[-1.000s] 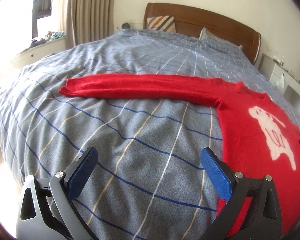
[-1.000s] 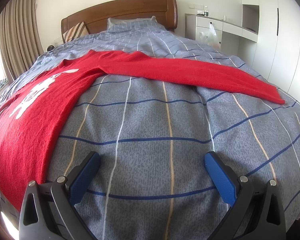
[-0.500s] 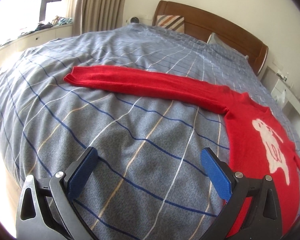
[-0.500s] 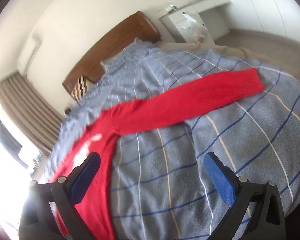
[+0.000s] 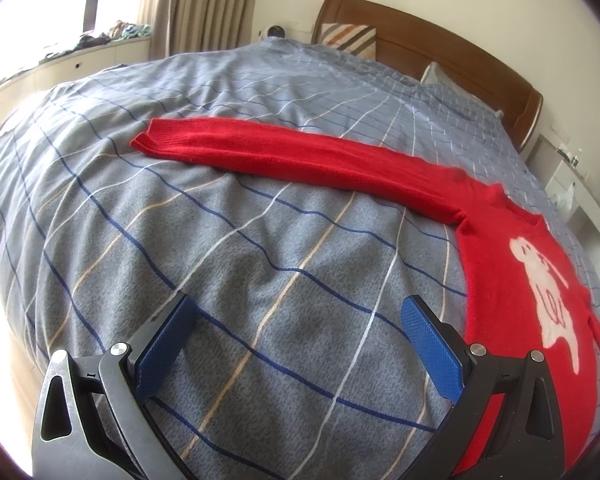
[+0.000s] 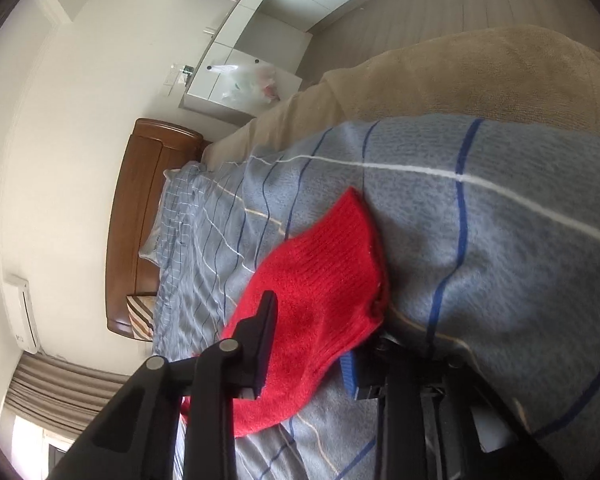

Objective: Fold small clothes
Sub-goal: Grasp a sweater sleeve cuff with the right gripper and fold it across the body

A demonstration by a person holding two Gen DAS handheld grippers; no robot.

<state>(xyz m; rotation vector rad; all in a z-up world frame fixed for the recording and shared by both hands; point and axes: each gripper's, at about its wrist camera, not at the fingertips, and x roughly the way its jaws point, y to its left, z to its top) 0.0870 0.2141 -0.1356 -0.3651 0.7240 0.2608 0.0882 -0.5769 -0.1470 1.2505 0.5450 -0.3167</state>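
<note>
A red sweater (image 5: 512,280) with a white dog motif lies flat on the bed, one sleeve (image 5: 284,152) stretched out to the left. My left gripper (image 5: 300,340) is open and empty above the blanket, short of that sleeve. In the right wrist view the camera is rolled sideways. My right gripper (image 6: 308,344) is open, with its jaws on either side of the cuff of the other sleeve (image 6: 324,296), one above and one pressed into the blanket.
The grey-blue checked blanket (image 5: 260,280) covers the bed; a tan sheet (image 6: 440,80) shows at its edge. Wooden headboard (image 5: 420,40) and striped pillow (image 5: 348,38) are at the far end. White cabinet with a plastic bag (image 6: 248,80) stands beside the bed.
My right gripper rolled sideways and dropped onto the sleeve cuff, which now sits between its jaws. My left gripper drifted slightly over the blanket and stays open.
</note>
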